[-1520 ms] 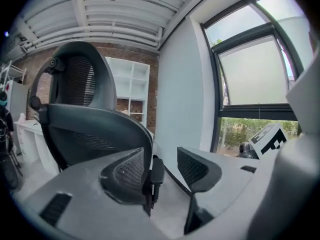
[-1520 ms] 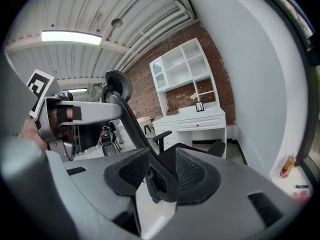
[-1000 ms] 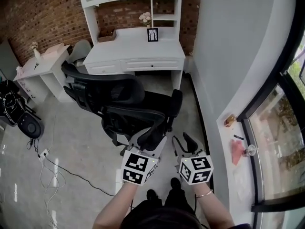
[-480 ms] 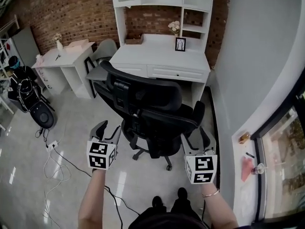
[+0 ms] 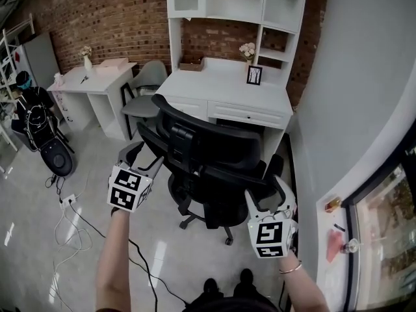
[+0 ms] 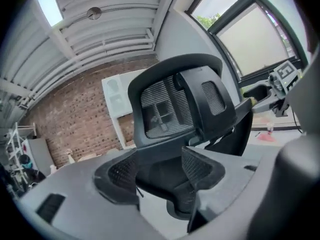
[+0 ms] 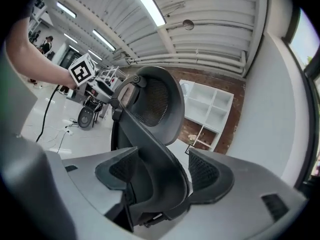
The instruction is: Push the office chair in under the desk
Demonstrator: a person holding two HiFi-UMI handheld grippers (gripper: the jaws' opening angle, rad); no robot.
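The black mesh office chair [image 5: 214, 164] stands on the floor in front of the white desk with a hutch [image 5: 224, 86], its back toward me. My left gripper [image 5: 144, 156] is at the left edge of the backrest. Its jaws have just been opening, and a dark part of the chair [image 6: 175, 99] lies between the pads [image 6: 122, 171] without being pressed. My right gripper [image 5: 268, 190] is at the chair's right side. Its jaws have also just been opening and stand wide, with the curved chair edge [image 7: 150, 104] between them and a gap beside it.
A second white desk [image 5: 97, 77] and a grey chair [image 5: 146, 86] stand left of the main desk. A photo frame [image 5: 254, 75] and flowers [image 5: 247, 49] sit on the desktop. Cables [image 5: 71, 220] trail over the floor at left. A grey wall and a windowsill [image 5: 335, 205] run along the right.
Both grippers were close together behind the chair. The left one has swung far left and up, the right one stays at the right side. The chair back now faces me, nearer the desk.
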